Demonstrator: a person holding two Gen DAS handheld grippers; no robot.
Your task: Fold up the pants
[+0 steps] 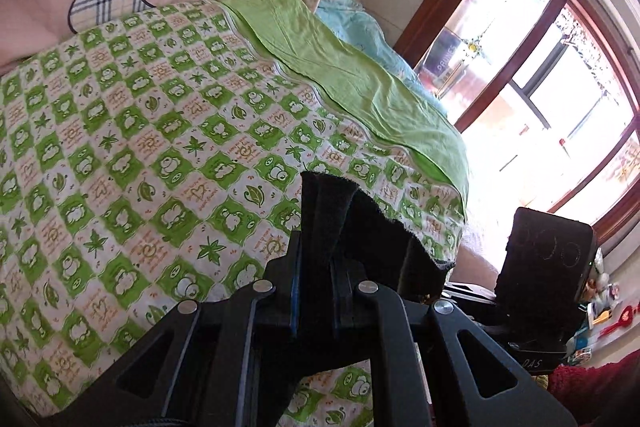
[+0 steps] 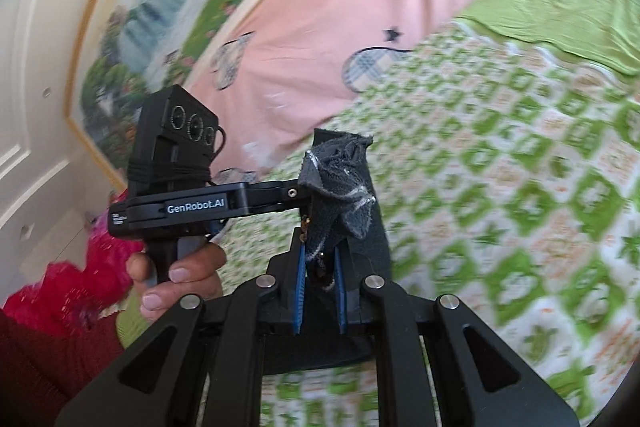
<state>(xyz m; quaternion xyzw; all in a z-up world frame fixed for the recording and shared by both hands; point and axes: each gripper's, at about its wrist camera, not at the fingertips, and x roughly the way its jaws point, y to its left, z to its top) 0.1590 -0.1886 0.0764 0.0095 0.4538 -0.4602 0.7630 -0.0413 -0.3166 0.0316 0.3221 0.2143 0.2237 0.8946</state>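
both grippers' jaws pinch dark pants; only right view shows hand.

Daylight enters through the window, which is blown out to white glare in the left wrist view, while the bedspread is evenly lit and sharp with little shadow. The right wrist view is bright but motion-blurred across the bedspread and the wall picture; only the near claw is crisp. Both views show fisheye bending and dark vignetted corners.
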